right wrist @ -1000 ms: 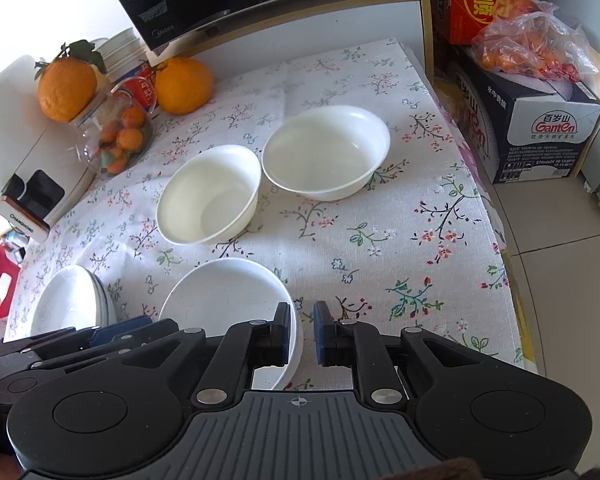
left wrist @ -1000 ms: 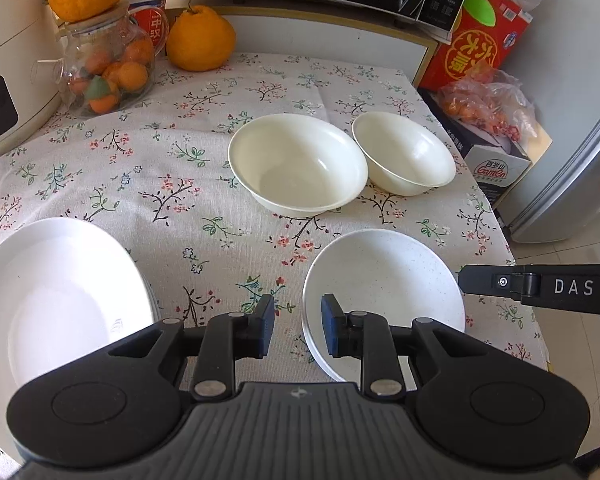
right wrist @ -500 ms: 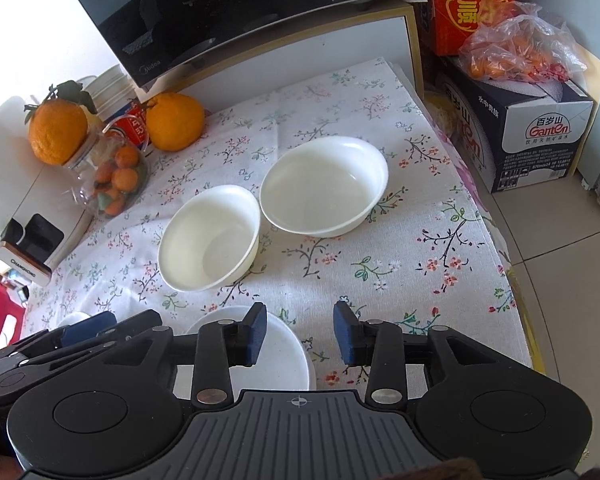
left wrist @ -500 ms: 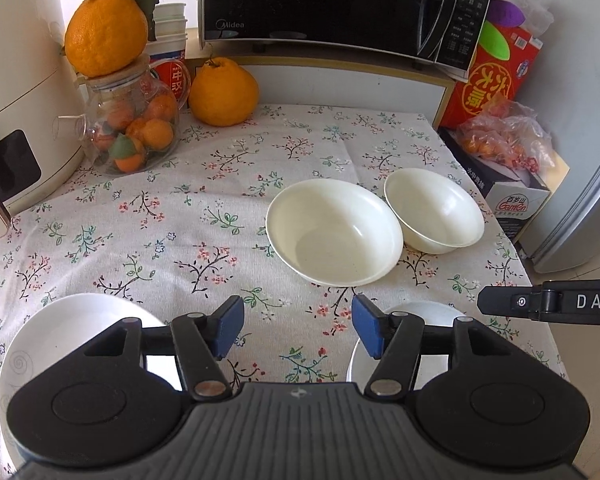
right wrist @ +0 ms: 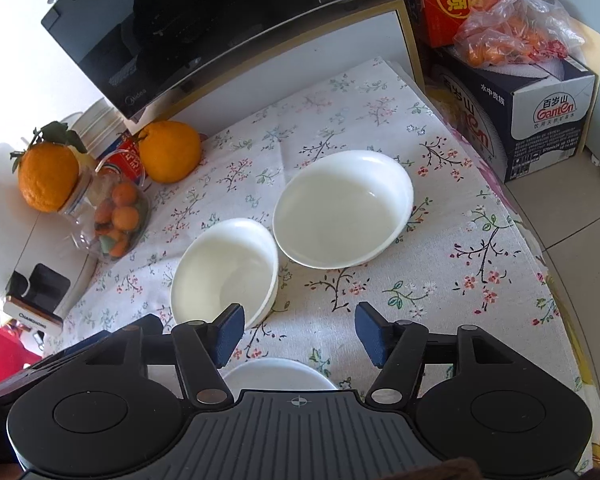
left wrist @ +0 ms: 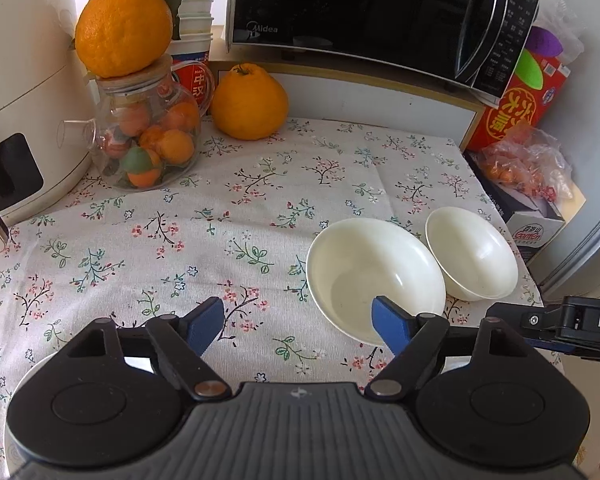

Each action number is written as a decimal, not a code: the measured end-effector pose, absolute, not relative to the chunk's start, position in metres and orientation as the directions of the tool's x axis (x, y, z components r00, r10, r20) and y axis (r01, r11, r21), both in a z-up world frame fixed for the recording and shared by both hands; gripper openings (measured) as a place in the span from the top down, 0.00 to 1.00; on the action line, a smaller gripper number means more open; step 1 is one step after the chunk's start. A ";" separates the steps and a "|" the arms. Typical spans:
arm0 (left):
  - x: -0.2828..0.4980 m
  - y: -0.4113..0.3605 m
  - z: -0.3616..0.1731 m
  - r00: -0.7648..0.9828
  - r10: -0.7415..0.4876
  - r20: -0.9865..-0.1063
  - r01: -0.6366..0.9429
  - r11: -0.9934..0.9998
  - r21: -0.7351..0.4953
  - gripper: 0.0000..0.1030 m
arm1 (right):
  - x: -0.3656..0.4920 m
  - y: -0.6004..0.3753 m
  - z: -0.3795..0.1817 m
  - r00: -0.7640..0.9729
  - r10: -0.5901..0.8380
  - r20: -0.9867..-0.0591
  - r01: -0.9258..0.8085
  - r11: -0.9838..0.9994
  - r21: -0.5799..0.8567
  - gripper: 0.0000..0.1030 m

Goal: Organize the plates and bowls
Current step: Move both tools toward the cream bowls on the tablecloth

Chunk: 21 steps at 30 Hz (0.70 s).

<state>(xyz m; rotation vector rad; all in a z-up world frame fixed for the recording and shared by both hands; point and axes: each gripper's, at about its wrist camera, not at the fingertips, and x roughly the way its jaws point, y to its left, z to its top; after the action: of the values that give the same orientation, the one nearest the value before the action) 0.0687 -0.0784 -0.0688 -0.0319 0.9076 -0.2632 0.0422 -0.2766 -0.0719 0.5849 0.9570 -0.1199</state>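
Fingers [left wrist: 204, 322] of both grippers, just spreading, stand released and empty, tilted down over the floral tablecloth [left wrist: 260, 200].

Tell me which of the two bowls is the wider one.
The wider bowl is the one nearer the cardboard box; the smaller bowl beside it sits toward the fruit jar.

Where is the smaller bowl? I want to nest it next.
In the left wrist view the smaller bowl sits far right on the floral tablecloth, its rim against the larger bowl.
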 end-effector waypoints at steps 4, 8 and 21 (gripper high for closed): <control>0.087 -0.068 -0.071 0.556 -0.259 -0.790 0.162 0.966 -0.202 0.22 | 0.049 -0.285 -0.080 0.580 0.191 -0.792 0.405 0.777 0.483 0.40; 0.098 -0.068 -0.075 0.569 -0.233 -0.788 0.138 0.972 -0.188 0.24 | 0.055 -0.283 -0.082 0.584 0.174 -0.793 0.417 0.774 0.477 0.40; 0.111 -0.079 -0.092 0.538 -0.241 -0.808 0.161 0.970 -0.183 0.39 | 0.078 -0.261 -0.097 0.556 0.179 -0.811 0.393 0.804 0.447 0.46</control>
<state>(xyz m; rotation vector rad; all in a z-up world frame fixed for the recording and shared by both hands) 0.1114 -0.0792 -0.0917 -0.0899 0.9747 -0.2395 0.0778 -0.2609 -0.0969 0.6512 0.9907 -0.1370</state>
